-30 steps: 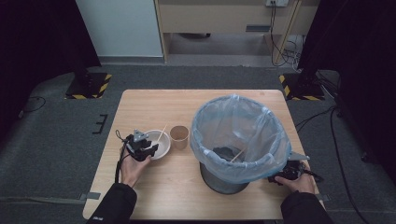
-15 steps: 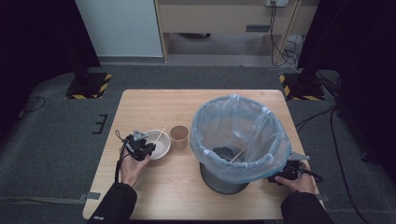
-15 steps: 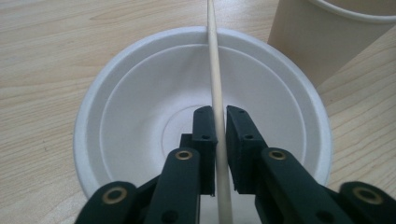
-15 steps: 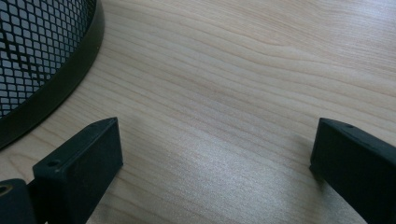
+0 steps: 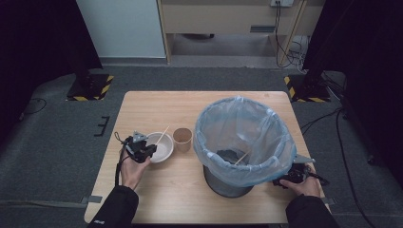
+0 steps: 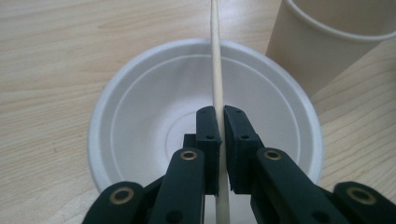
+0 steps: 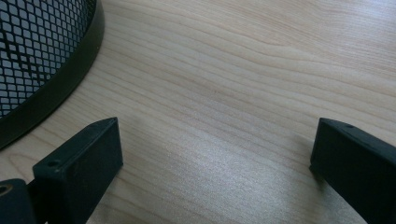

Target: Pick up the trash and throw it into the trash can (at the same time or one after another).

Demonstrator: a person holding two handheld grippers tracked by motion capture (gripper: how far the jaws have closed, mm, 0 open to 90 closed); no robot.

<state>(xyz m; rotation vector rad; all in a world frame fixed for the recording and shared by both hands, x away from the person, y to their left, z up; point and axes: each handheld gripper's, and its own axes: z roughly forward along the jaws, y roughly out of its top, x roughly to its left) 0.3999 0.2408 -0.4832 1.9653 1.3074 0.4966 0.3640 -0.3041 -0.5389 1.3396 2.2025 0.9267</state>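
The wooden stick [image 6: 216,70] sits pinched between the two pads of my left gripper [image 6: 219,122], which have just been closing and are now clamped on it, with the stick between them. It runs straight out ahead of my fingertips, leaning over the white bowl [image 6: 140,107] that lies directly under and around them. To do this lift well, I judge I should keep the squeeze firm and rise straight up, so the thin stick doesn't pivot in the pads or tip the light bowl. Just beyond my tips, off to the right, the paper cup [image 6: 322,46] stands close to the bowl's rim; I want to swing wide of it. Farther off in the high view, past the cup, the lined bin [image 5: 243,137] waits, and another stick [image 5: 241,157] already leans inside it. My right gripper [image 7: 212,154] rests beside the bin's mesh base [image 7: 42,56], jaws spread wide over bare table [image 7: 243,70], holding nothing.
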